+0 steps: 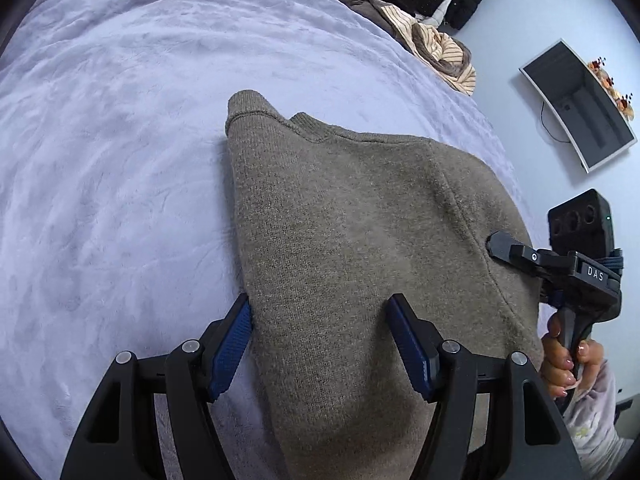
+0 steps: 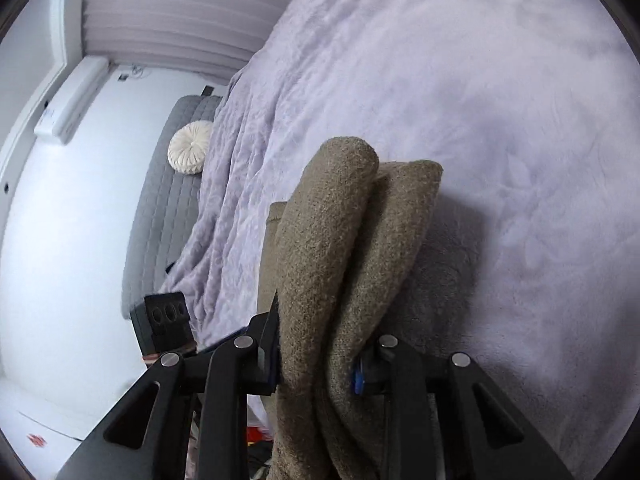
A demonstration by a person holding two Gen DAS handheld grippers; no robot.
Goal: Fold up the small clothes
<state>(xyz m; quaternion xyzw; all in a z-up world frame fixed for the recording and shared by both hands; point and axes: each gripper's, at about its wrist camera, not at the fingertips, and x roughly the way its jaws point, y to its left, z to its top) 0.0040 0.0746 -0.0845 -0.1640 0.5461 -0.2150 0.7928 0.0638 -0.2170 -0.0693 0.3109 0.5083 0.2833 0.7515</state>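
Observation:
A taupe knit sweater (image 1: 352,216) lies partly folded on the lavender blanket (image 1: 120,152), collar pointing away. My left gripper (image 1: 320,320) is open, its blue pads straddling the sweater's near left part. My right gripper (image 2: 320,352) is shut on a bunched fold of the sweater (image 2: 340,248) at its right edge. The right gripper also shows in the left wrist view (image 1: 520,256), its tip on the sweater's right side.
A pile of striped and dark clothes (image 1: 420,20) lies at the far edge of the bed. A dark open box (image 1: 580,104) sits on the floor to the right. A grey quilted headboard (image 2: 168,200) and a white round cushion (image 2: 190,148) are beyond the blanket.

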